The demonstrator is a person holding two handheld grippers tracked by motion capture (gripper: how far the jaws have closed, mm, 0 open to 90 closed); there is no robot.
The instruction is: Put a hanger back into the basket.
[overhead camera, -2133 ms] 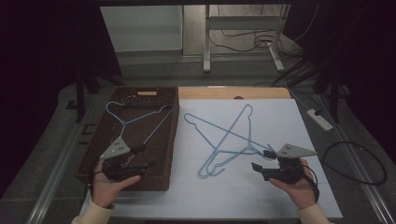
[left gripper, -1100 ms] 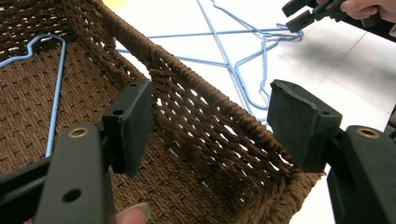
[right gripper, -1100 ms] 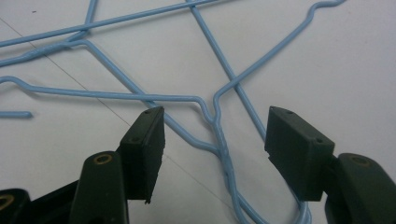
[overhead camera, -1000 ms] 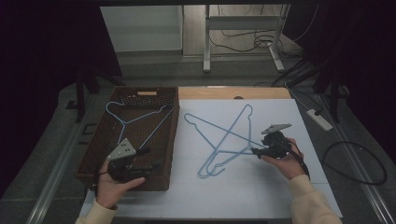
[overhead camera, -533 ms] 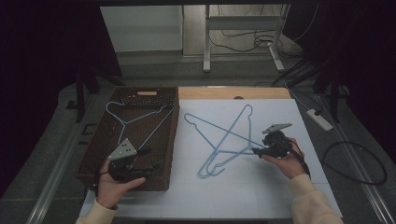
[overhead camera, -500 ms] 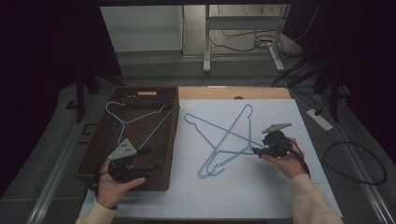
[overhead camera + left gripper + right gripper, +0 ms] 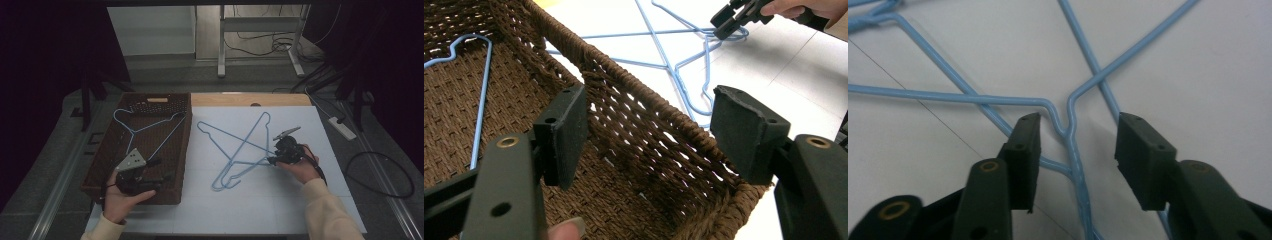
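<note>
From above, my right gripper (image 7: pixel 274 159) has slid onto the crossed blue hangers (image 7: pixel 240 150) on the worktop (image 7: pixel 280 210). In the left gripper view, wide fingers (image 7: pixel 564 132) straddle the basket (image 7: pixel 644 125) wall. In the right gripper view, fingers (image 7: pixel 1025 155), just closing, flank a hanger neck (image 7: pixel 1070 135) without touching.

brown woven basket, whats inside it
Inside the brown woven basket lies one light blue wire hanger on the woven floor. The left gripper and hand cover the near end, so that part cannot be checked.
</note>
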